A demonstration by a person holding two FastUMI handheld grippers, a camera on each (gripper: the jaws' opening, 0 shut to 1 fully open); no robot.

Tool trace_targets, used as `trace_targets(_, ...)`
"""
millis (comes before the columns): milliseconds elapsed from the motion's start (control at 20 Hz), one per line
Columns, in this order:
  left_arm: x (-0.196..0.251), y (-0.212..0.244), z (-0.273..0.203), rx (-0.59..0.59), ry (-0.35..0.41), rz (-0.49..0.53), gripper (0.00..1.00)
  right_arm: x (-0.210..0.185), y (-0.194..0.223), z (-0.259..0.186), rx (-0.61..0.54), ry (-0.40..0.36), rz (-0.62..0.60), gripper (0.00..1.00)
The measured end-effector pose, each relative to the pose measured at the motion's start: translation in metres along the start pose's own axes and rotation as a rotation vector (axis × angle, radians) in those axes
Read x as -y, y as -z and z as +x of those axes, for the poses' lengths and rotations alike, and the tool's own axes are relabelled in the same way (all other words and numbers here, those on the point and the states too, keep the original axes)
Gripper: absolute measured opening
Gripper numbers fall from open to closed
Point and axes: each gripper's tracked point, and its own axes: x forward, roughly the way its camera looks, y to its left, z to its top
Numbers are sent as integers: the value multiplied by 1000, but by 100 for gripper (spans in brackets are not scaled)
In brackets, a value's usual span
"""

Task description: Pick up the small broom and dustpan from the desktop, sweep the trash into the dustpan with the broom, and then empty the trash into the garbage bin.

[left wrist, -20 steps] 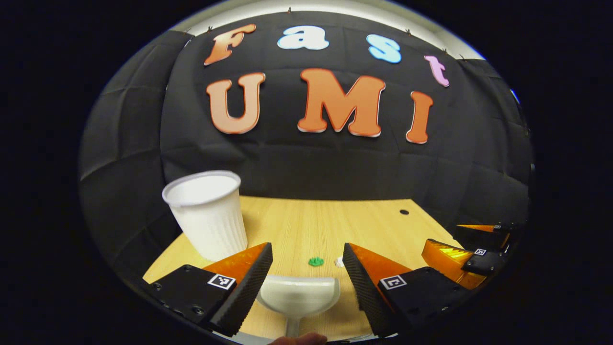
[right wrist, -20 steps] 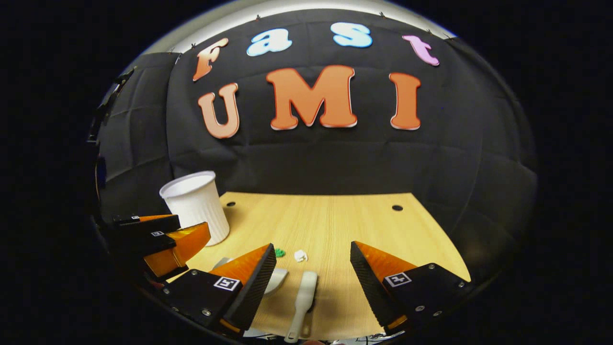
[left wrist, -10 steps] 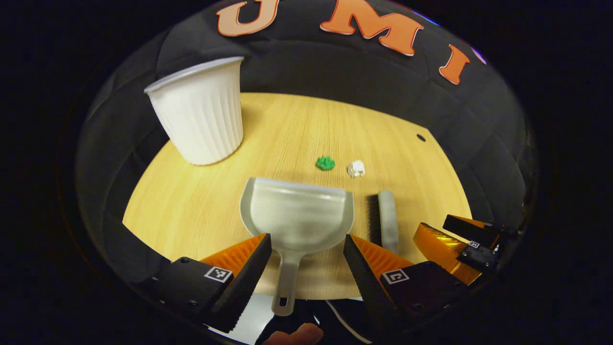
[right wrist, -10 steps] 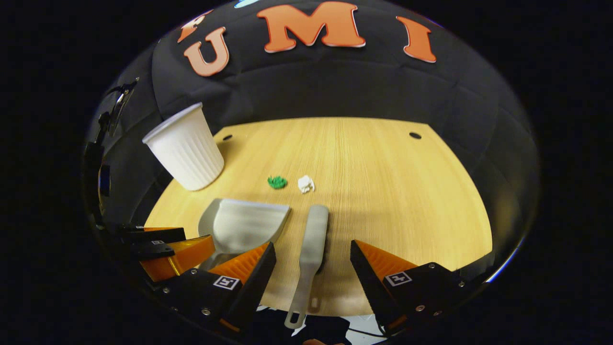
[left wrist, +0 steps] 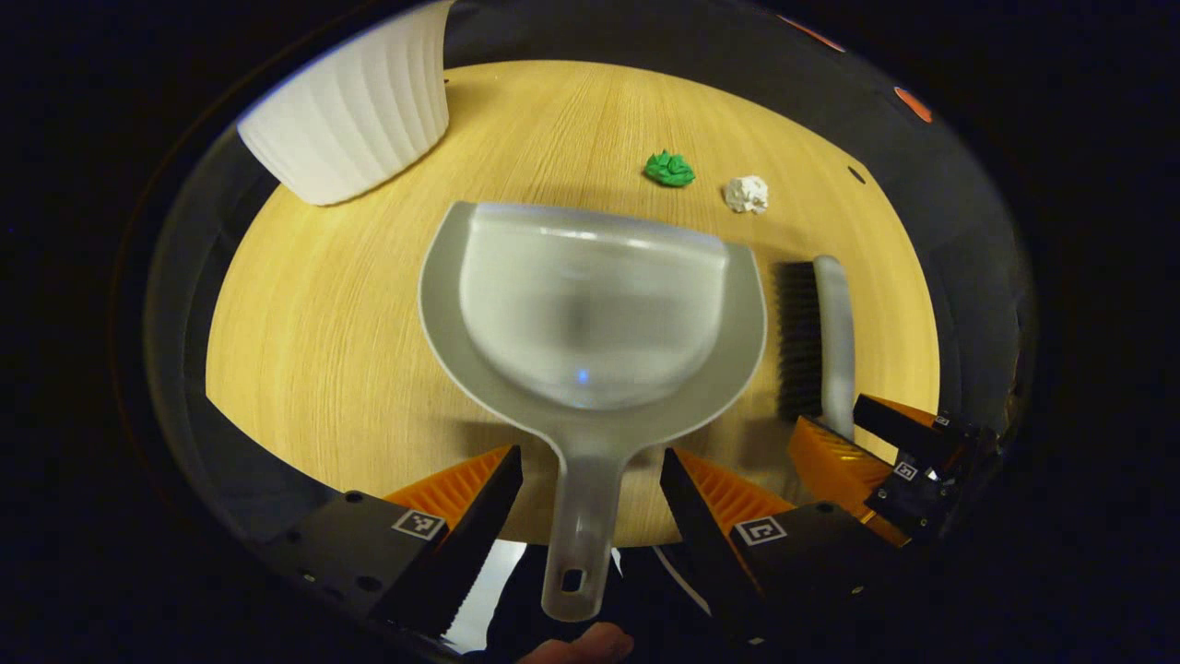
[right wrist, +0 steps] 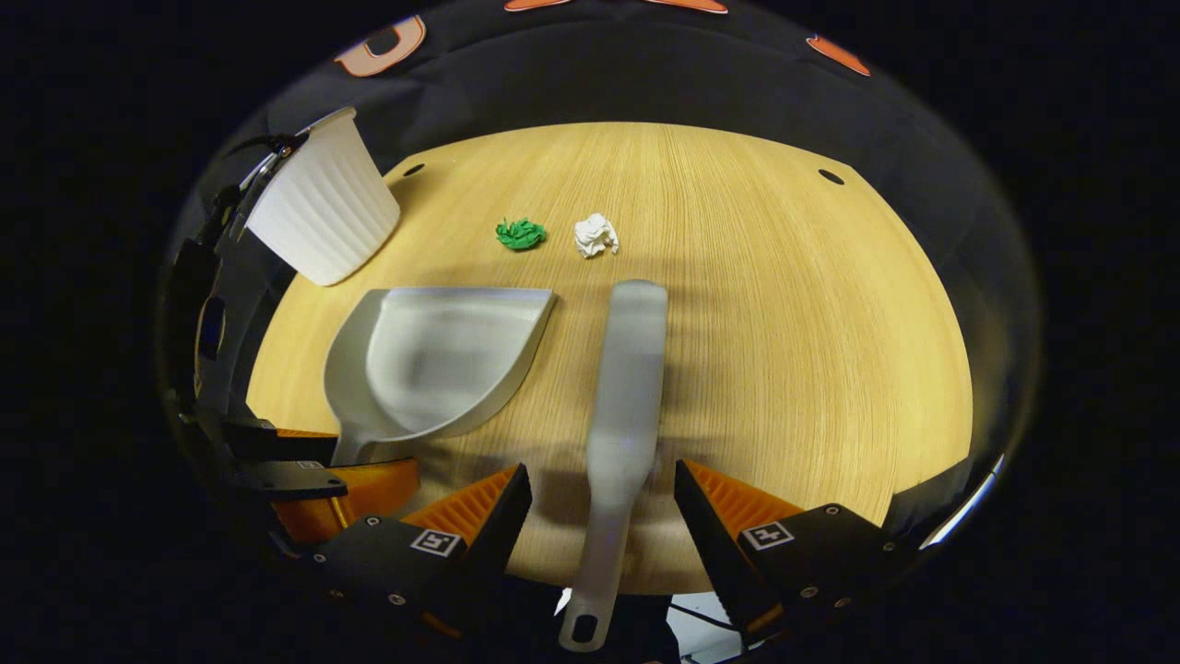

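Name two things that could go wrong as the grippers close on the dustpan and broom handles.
1. The left gripper is open astride the dustpan handle, which overhangs the desk edge; an off-centre pinch may tip the pan.
2. The right gripper is open around the broom handle. The two tools lie close, so lifting one could nudge the other.

The left gripper had two wedge-shaped fingers with ribbed inner faces, each set on a black block. Each block bore a small square black-and-white marker and round screw heads near its edge. The right gripper was built alike: ribbed wedge fingers, black blocks, square markers, screws. A fingertip showed at the near edge of the left gripper view.
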Motion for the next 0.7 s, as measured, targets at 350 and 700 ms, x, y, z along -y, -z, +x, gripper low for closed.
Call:
trace_targets(350, 9, -16, 60, -73, 21, 102, 82, 5, 13, 23, -110, 98, 39, 55)
trace_targets(700, 14, -11, 67, -136, -16, 70, 37, 11, 12, 30, -173, 70, -16, 18)
